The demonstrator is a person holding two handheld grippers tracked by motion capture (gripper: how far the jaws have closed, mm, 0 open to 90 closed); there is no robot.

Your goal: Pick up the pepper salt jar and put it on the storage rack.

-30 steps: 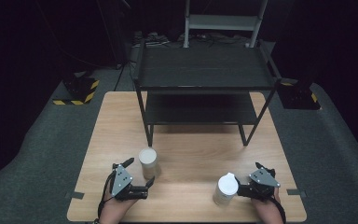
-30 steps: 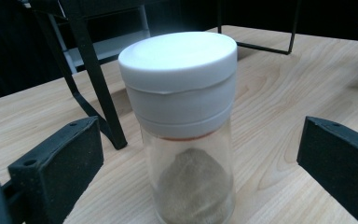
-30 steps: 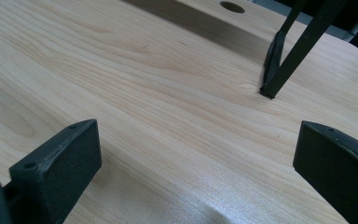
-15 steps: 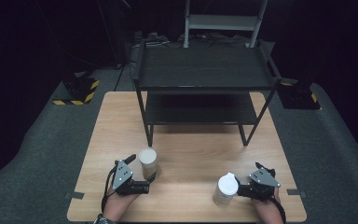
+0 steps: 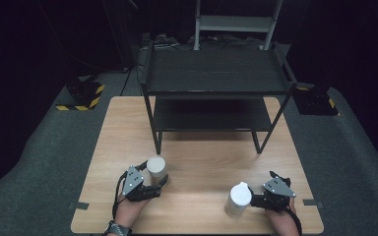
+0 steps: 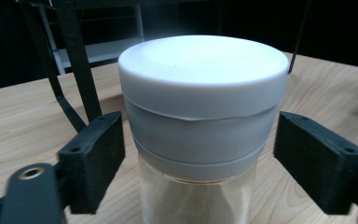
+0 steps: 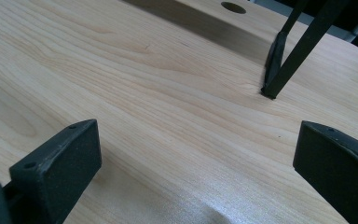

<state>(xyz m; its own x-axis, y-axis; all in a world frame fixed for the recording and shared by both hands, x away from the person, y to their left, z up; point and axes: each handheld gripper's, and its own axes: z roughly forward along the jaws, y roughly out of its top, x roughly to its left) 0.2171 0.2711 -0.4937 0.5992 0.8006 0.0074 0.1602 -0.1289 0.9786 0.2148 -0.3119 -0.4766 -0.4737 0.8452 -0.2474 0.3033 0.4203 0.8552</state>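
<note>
Jar (image 6: pixel 200 140): clear body, pale contents, white lid on, upright on the desk (image 5: pixel 202 162) near the front left. Second jar (image 5: pixel 238 199), white-lidded, stands upright near the front right, well apart.

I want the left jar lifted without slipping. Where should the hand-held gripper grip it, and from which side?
Grip the left jar on its straight clear body just under the white lid, coming in level from the person's side, probably. The jar stands upright, and the lid's wider rim would likely stop the pads sliding up. The left hand-held gripper already straddles it, jaws just closing.
</note>
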